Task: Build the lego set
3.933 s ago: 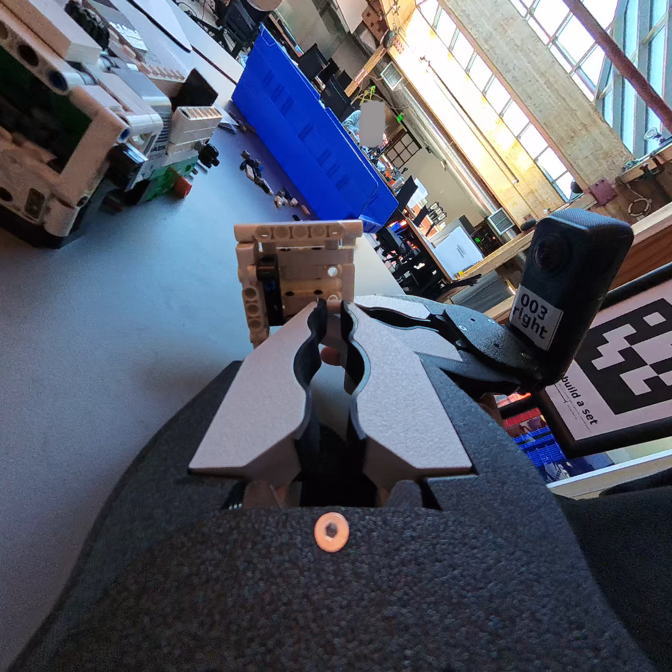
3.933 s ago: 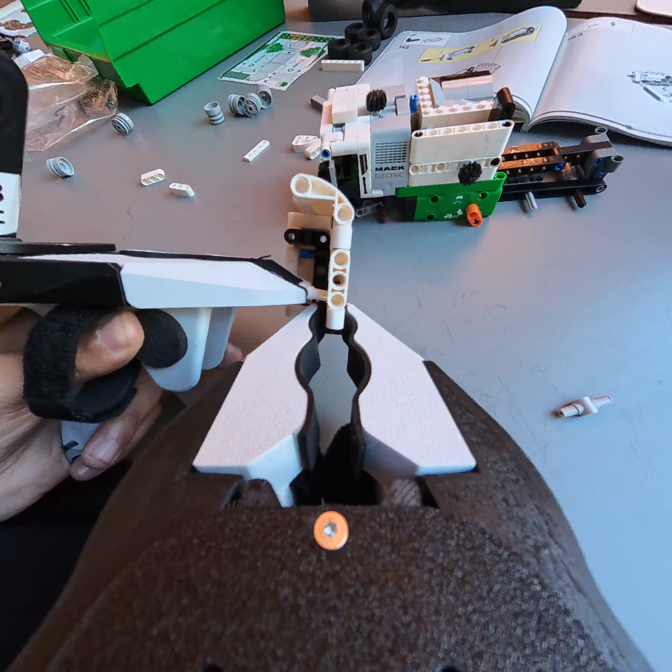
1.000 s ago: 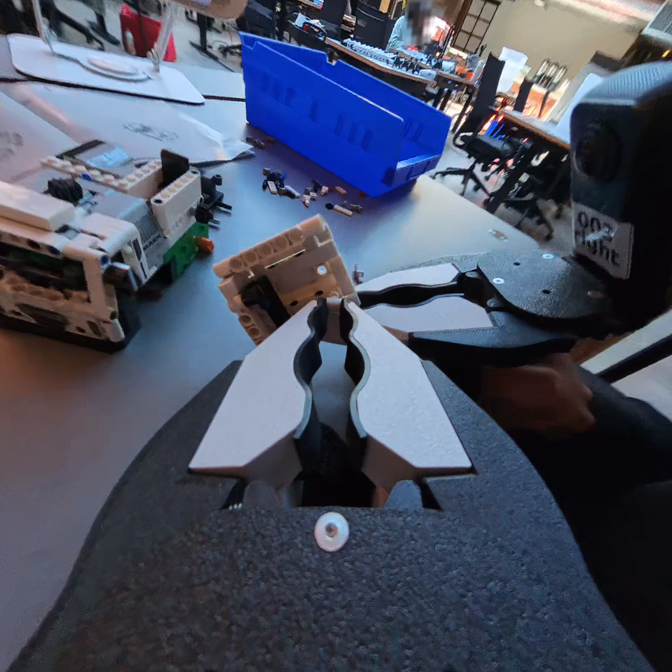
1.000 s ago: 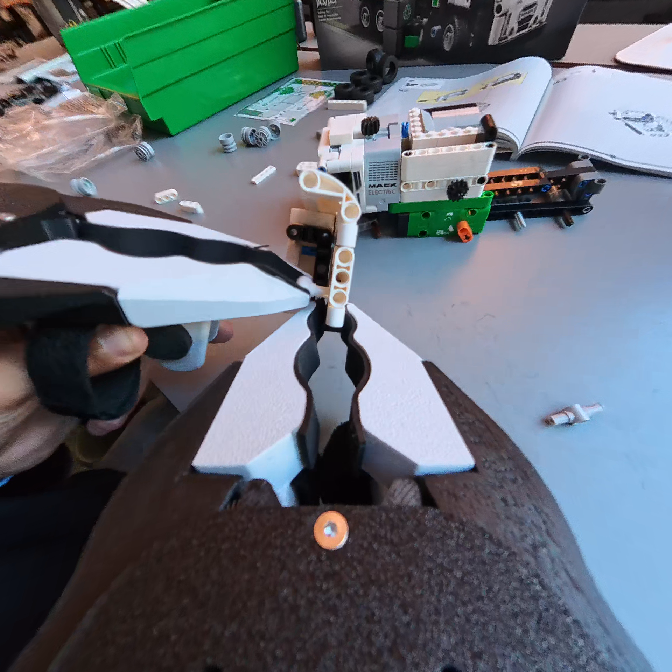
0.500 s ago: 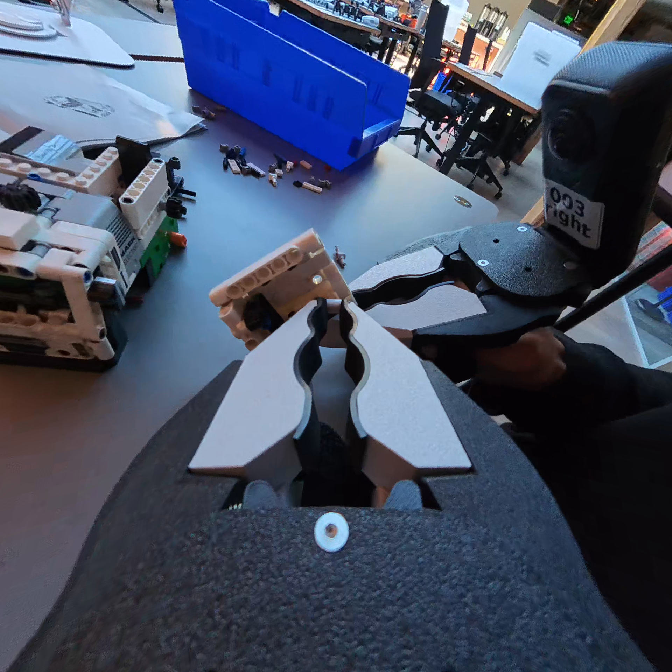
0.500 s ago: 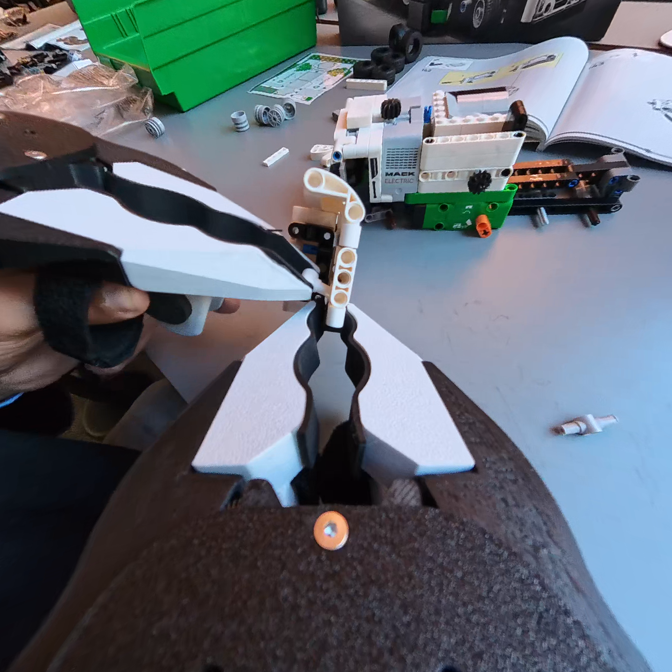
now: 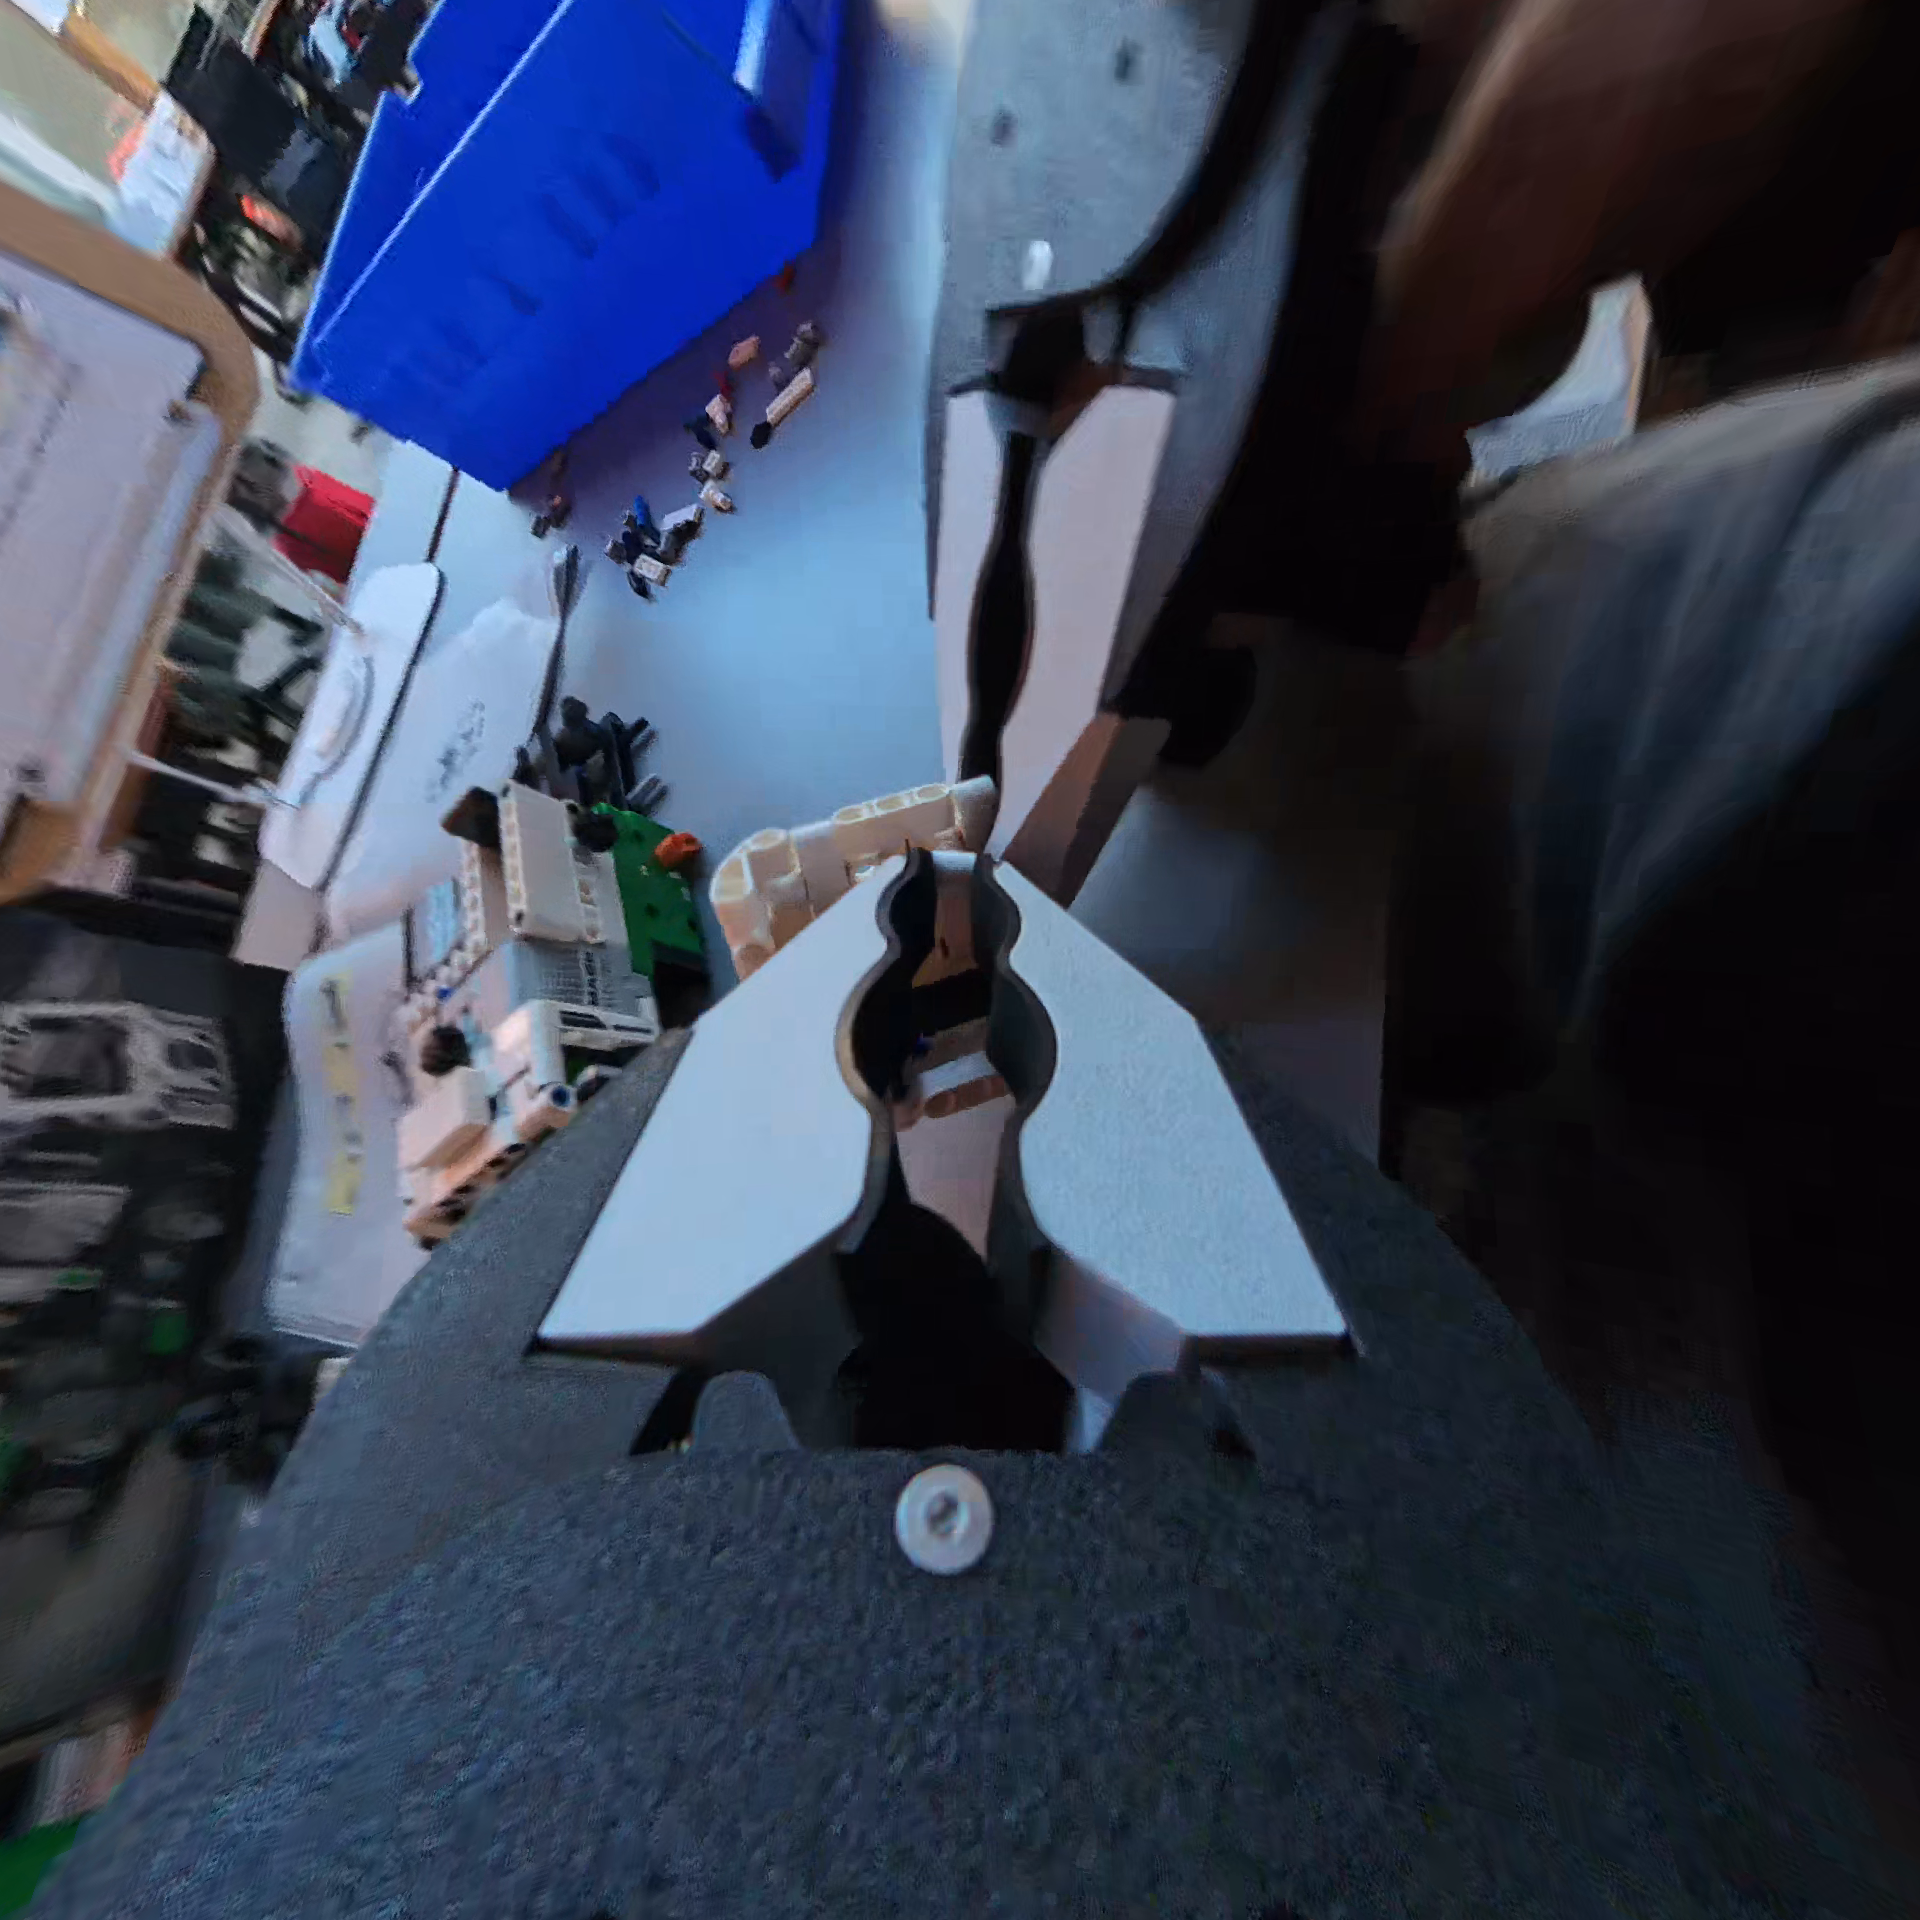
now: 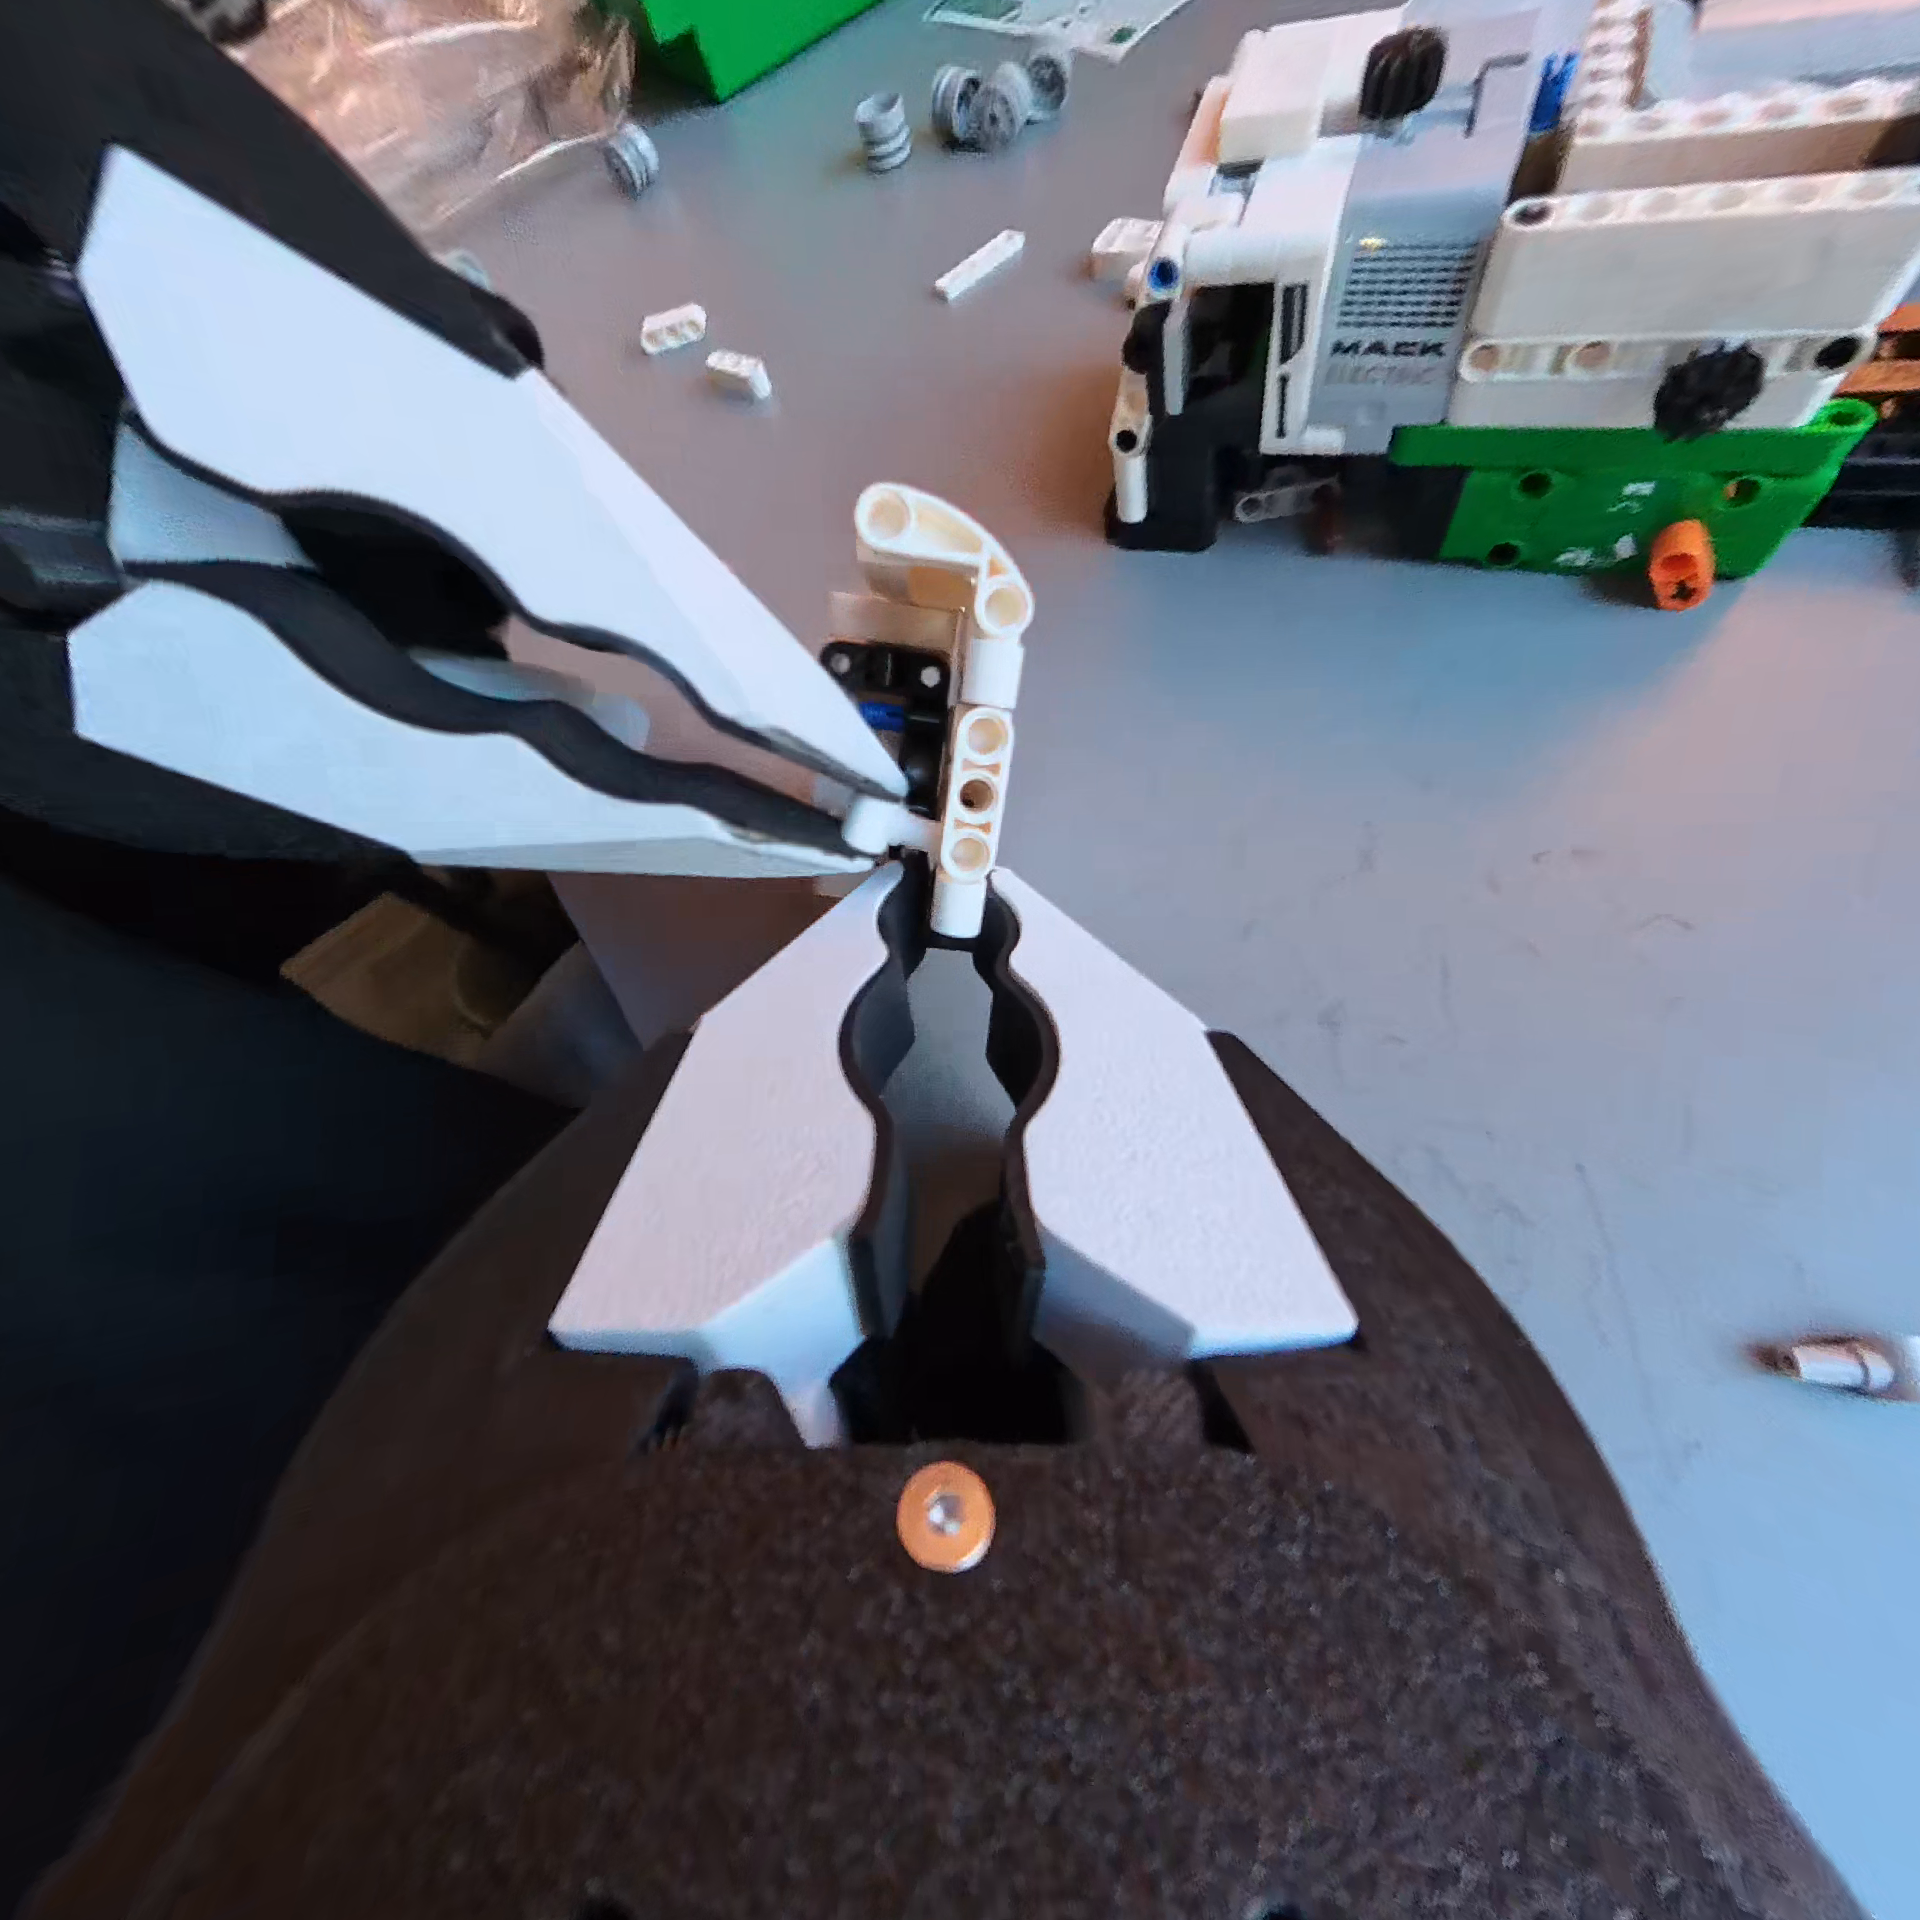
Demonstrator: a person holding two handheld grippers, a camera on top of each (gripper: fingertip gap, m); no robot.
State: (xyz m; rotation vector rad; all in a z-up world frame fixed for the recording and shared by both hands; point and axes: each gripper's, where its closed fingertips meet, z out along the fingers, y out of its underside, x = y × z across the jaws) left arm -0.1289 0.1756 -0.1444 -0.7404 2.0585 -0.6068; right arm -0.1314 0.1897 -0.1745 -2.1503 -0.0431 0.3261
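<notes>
While the truck (image 8: 1475,301) stands half built on the counter (image 8: 1403,935), a small white piece (image 8: 961,727) is held up in the air between the two grippers. The right gripper (image 8: 951,899) has its jaws narrow, squeezing the bottom end of the piece. The left gripper (image 8: 868,826) comes in from the side with its jaws nearly closed on a small white pin (image 8: 883,826), which touches the side of the piece. I think the pin is being pushed in right now.

The truck has a cab, a white body and a green base, so a good part looks done. I see no wheels on it, and loose parts lie around, so there is much left to do. The small piece must likely join the truck too.

Here is my count: one truck, one small piece, two grippers. Near the green bin (image 8: 748,42) lie about five grey hubs (image 8: 977,99), though some are blurry. Three little white bits (image 8: 675,330) lie close by. One white pin (image 8: 1834,1363) lies alone to the right. One blue bin (image 7: 582,229) sits far off, with a heap of tiny parts (image 7: 707,468) beside it, too small to count.
</notes>
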